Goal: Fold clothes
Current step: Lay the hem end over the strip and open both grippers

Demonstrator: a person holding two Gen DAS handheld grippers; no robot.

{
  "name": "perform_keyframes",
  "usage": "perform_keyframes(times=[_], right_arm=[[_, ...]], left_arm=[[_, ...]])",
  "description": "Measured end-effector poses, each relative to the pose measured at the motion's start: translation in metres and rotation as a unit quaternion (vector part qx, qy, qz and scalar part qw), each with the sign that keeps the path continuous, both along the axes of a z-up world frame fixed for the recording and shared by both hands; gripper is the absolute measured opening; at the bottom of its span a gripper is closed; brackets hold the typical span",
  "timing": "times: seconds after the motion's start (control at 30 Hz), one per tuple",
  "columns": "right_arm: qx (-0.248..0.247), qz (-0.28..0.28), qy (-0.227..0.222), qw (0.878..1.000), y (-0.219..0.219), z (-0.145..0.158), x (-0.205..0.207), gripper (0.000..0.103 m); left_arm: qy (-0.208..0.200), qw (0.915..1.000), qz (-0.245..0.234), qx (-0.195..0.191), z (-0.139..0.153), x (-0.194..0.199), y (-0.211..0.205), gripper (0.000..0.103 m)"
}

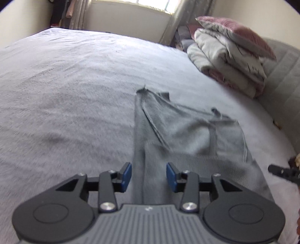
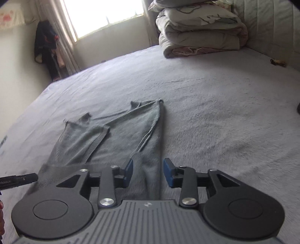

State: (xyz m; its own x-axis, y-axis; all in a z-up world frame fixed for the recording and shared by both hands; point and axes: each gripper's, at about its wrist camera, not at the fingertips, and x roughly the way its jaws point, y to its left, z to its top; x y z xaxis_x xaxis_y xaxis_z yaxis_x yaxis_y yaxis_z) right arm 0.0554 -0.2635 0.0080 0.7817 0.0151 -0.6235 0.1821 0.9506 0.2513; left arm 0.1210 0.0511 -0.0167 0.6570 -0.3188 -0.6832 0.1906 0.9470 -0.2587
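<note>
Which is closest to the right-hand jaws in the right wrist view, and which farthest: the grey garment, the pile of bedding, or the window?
1. Grey garment: on the bed, beneath the right gripper.
2. Pile of bedding: far side, right.
3. Window: back wall, left.

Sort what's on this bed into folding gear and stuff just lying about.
For the job: grey knit garment, left gripper, right gripper, both open.
Lying about: stacked quilts, pink cushion, small brown scrap, hanging clothes.

Both wrist views look steeply down, close over the bed [image 1: 65, 84], sharing the grey garment [image 1: 187, 135] between them
</note>
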Motion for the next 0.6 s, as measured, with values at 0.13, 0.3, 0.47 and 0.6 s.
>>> perform_keyframes(times=[0.13,0.3,0.47,0.6], right_arm=[[-0.032,0.014,0.010,0.999,0.017,0.013,-0.020,0.042],[-0.046,0.031,0.010,0.998,0.028,0.026,-0.044,0.043],[-0.039,0.022,0.023,0.999,0.031,0.036,-0.059,0.044],[-0.010,0.011,0.037,0.999,0.027,0.038,-0.064,0.047]], left_arm=[[0.024,0.9997,-0.003,0.007,0.004,-0.020,0.006,0.044],[0.048,0.9987,-0.006,-0.018,0.009,-0.044,0.020,0.044],[0.059,0.9980,0.000,-0.021,0.020,-0.065,0.027,0.051],[0.067,0.9971,0.001,-0.038,0.023,-0.075,0.039,0.060]])
